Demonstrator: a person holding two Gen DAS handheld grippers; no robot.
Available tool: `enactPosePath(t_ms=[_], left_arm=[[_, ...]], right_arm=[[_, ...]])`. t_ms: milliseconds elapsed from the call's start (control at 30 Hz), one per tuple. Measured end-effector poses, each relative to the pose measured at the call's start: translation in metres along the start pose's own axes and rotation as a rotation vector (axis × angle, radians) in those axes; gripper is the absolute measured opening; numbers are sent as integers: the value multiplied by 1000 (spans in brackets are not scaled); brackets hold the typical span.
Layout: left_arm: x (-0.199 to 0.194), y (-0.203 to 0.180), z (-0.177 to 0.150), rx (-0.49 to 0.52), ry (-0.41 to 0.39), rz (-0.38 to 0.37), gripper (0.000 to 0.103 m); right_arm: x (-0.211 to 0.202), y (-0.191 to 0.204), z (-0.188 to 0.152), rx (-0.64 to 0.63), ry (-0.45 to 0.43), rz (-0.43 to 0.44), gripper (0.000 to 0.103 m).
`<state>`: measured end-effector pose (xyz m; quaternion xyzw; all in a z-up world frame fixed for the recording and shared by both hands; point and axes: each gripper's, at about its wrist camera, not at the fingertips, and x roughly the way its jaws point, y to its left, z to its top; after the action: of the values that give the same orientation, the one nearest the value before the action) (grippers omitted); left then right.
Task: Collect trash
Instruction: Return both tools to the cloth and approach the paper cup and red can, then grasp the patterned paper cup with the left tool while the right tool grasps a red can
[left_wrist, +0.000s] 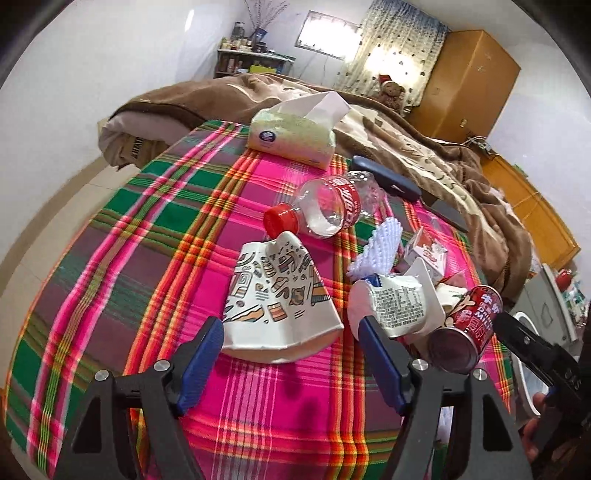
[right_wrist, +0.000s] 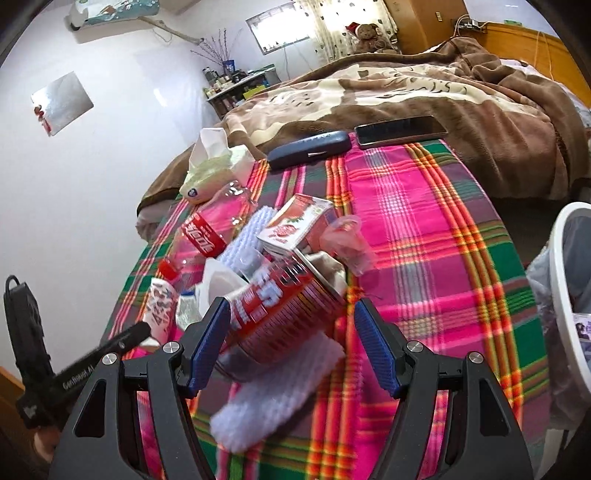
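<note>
Trash lying scattered on a plaid blanket (left_wrist: 110, 240) — both grippers hovering open.

Left gripper (left_wrist: 291, 328) is framing a crushed paper cup (left_wrist: 277, 291), untouched; right gripper (right_wrist: 291, 314) is straddling a red can (right_wrist: 284, 314), its left pad perhaps touching. Farther back are lying a clear bottle (left_wrist: 332, 206) and a tissue pack (left_wrist: 291, 136).

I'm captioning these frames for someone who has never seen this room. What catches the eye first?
The loud pink, green and orange plaid cloth dominates. Litter is strewn on it: a crushed patterned paper cup before the open left gripper, and a red can lying on its side between the open right gripper's fingers.
</note>
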<state>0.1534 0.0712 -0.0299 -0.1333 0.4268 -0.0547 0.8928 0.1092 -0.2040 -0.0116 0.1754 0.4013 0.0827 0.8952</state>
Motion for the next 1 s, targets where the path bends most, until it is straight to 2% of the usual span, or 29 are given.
enactPosePath(t_ms=[100,200,300,567,633,800,1000], left_arm=[[8,2,5,-10,18,10,75],[14,5,9,-25,26,-18,76],[19,7,12,-16,33,5,76],[40,17,14,-23,87,42,76],[41,17,14,-13,77,47,76],[43,19,15,3,78,61,76],[47,15,19,20,83,74,76]], right_arm=[[8,3,3,30,25,-13,71],[14,5,6,49,36,-25,71],[21,6,8,54,50,-50,72],[44,25,3,-31,138,-124,72],[46,25,-1,-46,151,-139,72],[42,20,-6,-47,164,-145,72],[26,18,-16,-39,134,-127,72]])
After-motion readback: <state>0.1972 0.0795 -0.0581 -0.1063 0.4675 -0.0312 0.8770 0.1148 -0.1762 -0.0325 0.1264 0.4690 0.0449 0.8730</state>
